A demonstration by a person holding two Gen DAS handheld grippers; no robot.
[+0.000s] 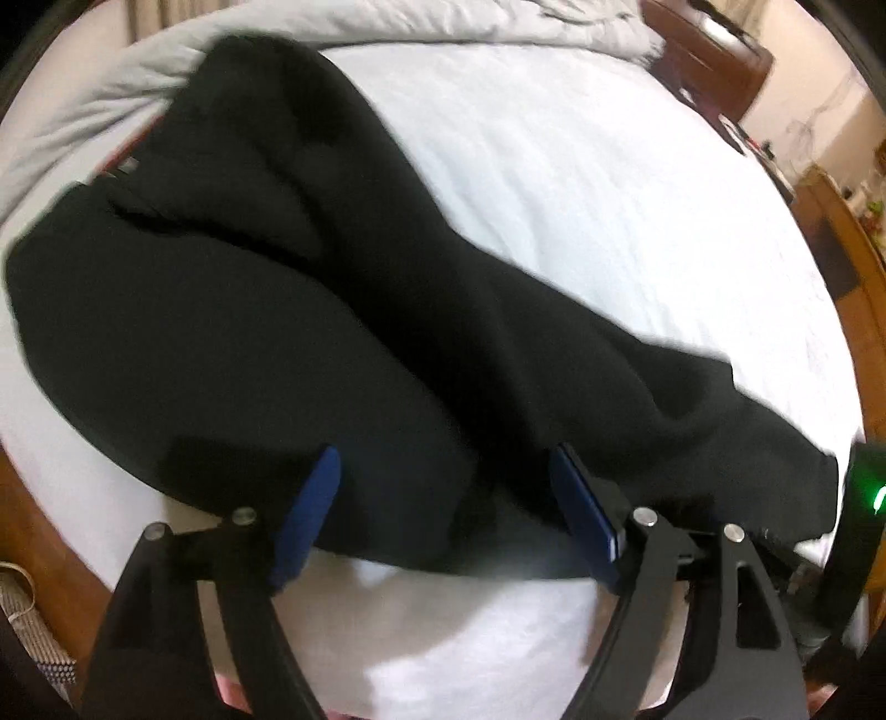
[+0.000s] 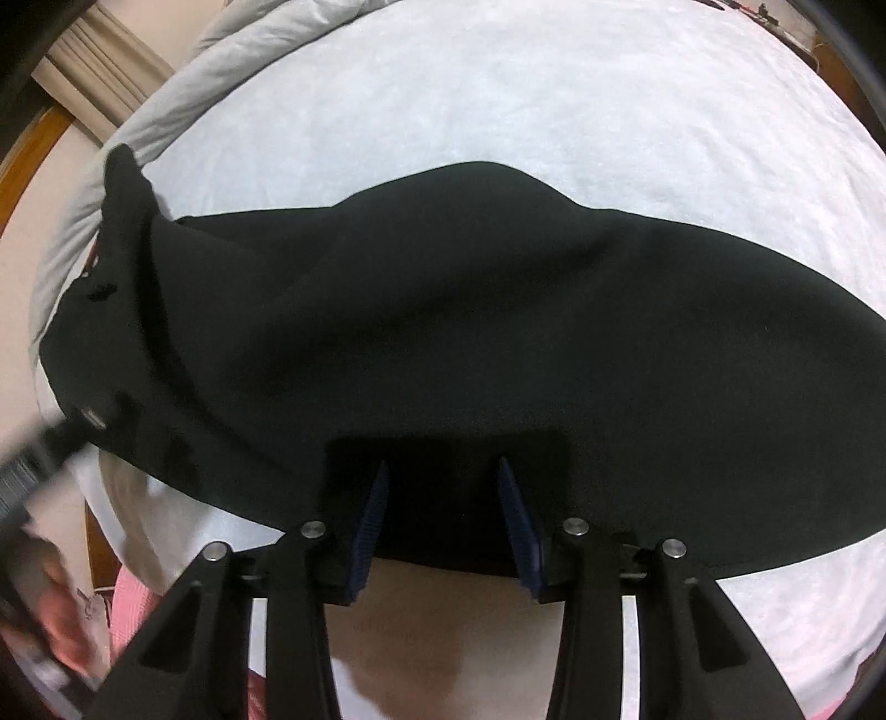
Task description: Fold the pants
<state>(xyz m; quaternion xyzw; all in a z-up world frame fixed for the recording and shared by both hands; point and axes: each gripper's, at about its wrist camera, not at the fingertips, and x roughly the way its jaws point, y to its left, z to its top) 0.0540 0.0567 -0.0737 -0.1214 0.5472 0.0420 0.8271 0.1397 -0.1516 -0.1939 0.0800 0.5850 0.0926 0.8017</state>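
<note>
Black pants [image 1: 343, 310] lie across a white bed sheet [image 1: 581, 183], with the waistband and its belt loops toward the left [image 2: 99, 354]. In the left wrist view my left gripper [image 1: 446, 451] hangs over the near edge of the pants. Its blue pads [image 1: 315, 498] stand wide apart and nothing is pinched between them. In the right wrist view my right gripper [image 2: 443, 465] is above the near hem of the pants [image 2: 498, 332]. Its jaws are partly apart and its pads [image 2: 371, 515] press on no cloth. The fabric lies flat under both.
A grey duvet [image 1: 111, 94] is bunched along the far left of the bed. The wooden bed frame [image 1: 33, 509] rims the mattress, and a brown nightstand [image 1: 709, 50] stands at the far right. A blurred hand [image 2: 55, 626] and pink sleeve [image 2: 133, 603] show at lower left.
</note>
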